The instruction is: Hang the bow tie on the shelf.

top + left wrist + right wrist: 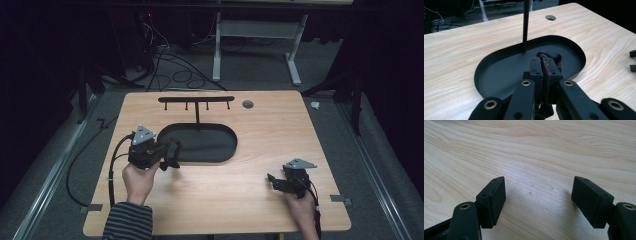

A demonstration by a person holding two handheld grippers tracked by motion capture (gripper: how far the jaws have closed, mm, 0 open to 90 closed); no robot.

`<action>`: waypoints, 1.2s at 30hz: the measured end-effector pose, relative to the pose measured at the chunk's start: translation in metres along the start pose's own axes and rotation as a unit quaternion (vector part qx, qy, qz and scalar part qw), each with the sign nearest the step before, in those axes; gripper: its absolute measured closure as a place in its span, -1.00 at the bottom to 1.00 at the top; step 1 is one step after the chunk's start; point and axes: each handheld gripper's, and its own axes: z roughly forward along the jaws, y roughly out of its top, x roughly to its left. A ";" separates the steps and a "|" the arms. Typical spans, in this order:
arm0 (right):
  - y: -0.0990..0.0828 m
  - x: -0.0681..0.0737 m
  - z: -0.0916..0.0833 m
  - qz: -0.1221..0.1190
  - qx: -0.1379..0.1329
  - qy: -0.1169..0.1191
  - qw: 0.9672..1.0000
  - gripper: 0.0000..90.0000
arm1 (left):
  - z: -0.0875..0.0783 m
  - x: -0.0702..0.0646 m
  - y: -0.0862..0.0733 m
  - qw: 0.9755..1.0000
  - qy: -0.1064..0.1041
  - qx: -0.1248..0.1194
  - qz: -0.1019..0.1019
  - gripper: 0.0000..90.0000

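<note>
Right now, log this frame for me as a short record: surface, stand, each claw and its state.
surface: light wooden table
stand: black oval tray base with an upright post carrying a hook bar
left claw: shut, over the tray's left end; whether something thin is pinched between its pads cannot be told
right claw: open, jaws wide apart, nothing between them, over bare wood at the table's near right
table hole: far side, right of the bar

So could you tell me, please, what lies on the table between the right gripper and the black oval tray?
Nothing: in the high view, bare wooden table runs from the right gripper to the black oval tray.
</note>
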 end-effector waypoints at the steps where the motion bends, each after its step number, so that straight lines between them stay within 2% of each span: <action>1: 0.000 0.000 0.000 0.000 0.000 0.000 1.000 -0.36 | 0.000 0.000 0.000 1.000 0.000 0.000 0.000 0.93; 9: 0.000 0.000 0.000 0.001 0.000 0.001 1.000 -0.36 | 0.001 0.008 0.014 1.000 0.006 -0.008 -0.006 0.94; 22: 0.000 0.000 0.000 0.001 0.000 0.001 1.000 -0.36 | 0.008 0.013 0.031 1.000 0.012 -0.008 -0.003 0.93; 28: 0.000 0.000 0.000 0.004 0.000 0.001 1.000 -0.36 | 0.011 0.017 0.039 1.000 0.022 -0.007 -0.001 0.93; 33: 0.000 0.000 0.000 0.003 0.000 0.001 1.000 -0.36 | 0.013 0.023 0.046 1.000 0.021 -0.016 -0.015 0.93; 36: 0.000 0.000 0.000 0.004 0.000 0.001 1.000 -0.36 | 0.016 0.024 0.050 0.999 0.027 -0.014 -0.013 0.93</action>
